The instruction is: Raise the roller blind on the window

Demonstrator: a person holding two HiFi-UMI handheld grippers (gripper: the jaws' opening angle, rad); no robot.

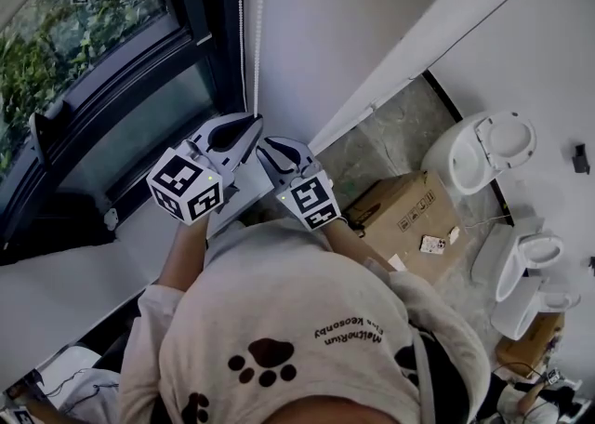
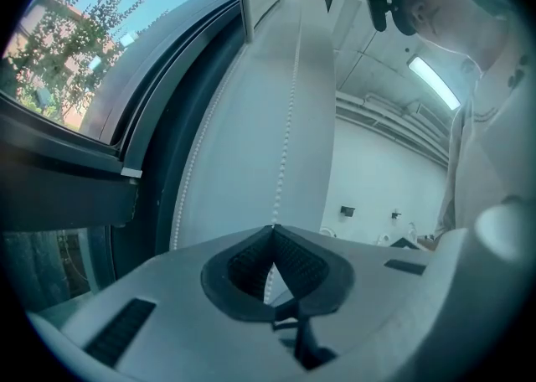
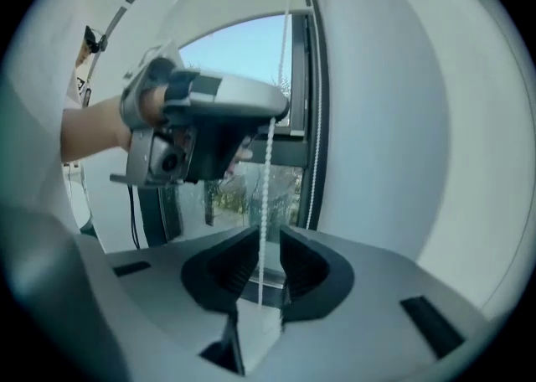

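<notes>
Plainly, two grippers work at one bead chain [image 1: 257, 32] beside the window [image 1: 84, 41]. The chain has two strands side by side. They run up toward 12 o'clock from the grippers and are cut off by the head view's top edge. The blind itself I cannot make out.

The left gripper [image 1: 249, 125] is clenched on one strand, with its tips pinched together on the beads. The right gripper [image 1: 270, 148], at 4 o'clock of the left and just beside it, is released. Its jaws stand apart, and that same strand hangs free between them, below the left gripper.

Window glass lies at 10 o'clock. On the floor [image 1: 400, 125], from 3 to 4 o'clock, sit one box [image 1: 409, 213] and two toilets [image 1: 488, 148]. A third white piece [image 1: 544, 303] beside them is hard to make out.
</notes>
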